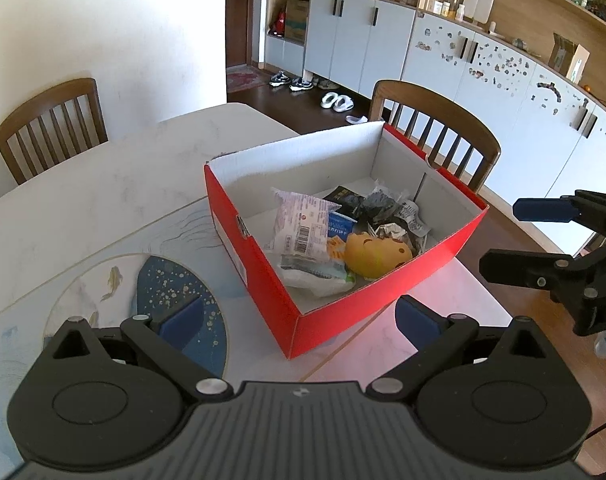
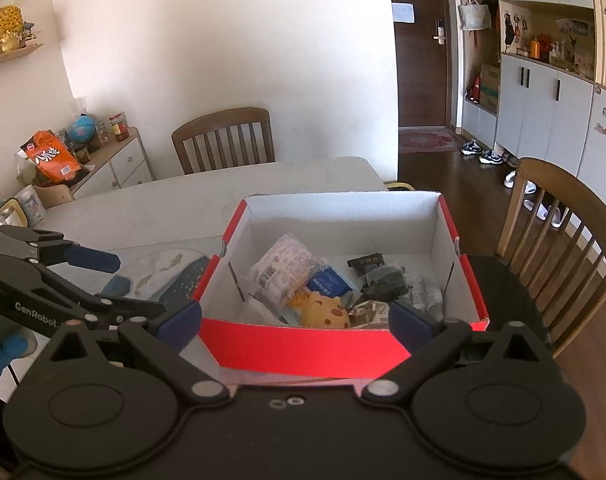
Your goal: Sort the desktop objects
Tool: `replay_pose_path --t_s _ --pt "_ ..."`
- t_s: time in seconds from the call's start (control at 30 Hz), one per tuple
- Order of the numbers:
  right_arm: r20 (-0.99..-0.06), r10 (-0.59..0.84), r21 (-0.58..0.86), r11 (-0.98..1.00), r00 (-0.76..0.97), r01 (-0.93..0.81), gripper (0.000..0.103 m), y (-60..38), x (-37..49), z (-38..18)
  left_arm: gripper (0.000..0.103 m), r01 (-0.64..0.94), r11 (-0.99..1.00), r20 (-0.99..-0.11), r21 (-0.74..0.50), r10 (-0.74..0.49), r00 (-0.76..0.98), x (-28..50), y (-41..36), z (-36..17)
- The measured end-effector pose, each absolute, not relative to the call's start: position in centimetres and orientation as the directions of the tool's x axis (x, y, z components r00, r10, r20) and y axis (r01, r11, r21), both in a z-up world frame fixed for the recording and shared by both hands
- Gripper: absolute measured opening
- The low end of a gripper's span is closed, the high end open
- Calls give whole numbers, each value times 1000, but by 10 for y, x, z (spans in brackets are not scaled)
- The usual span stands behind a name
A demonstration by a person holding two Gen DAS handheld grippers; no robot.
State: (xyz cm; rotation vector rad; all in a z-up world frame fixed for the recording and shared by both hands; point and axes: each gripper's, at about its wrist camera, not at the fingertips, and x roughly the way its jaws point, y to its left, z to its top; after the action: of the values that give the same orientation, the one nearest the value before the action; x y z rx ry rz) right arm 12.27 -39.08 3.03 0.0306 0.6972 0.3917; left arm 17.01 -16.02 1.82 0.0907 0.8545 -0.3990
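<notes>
Left to right. Two wooden chairs at the white tabletop (image 1: 115, 168), one (image 1: 51, 124) far left, one (image 1: 435, 120) behind the box. One placemat (image 1: 115, 292) with fish print lies left of the box, touching its left wall. Left claw (image 1: 299, 316) empty, fingers spread wide, hanging over the near corner of the box. One red box (image 1: 383, 284), white inside, open top, sits on the tabletop. Inside, all bunched at the near right end: one pink-white snack pack (image 1: 299, 220), one blue packet (image 1: 341, 228), one yellow toy face (image 1: 377, 256), one clear wrapper (image 1: 315, 276), one black packet (image 1: 345, 196), about two crinkly dark wrappers (image 1: 387, 208); exact count unclear. Right claw (image 2: 295, 324) empty, fingers wide apart, low at the near wall of the box. It shows at the right edge of the left view too.
</notes>
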Motion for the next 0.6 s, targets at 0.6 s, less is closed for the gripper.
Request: replay_pose_path --t_s 0.6 --pt "-624 372 164 922 688 -350 100 -388 125 28 102 389 918 -743 -80 -315 591 168 -161 15"
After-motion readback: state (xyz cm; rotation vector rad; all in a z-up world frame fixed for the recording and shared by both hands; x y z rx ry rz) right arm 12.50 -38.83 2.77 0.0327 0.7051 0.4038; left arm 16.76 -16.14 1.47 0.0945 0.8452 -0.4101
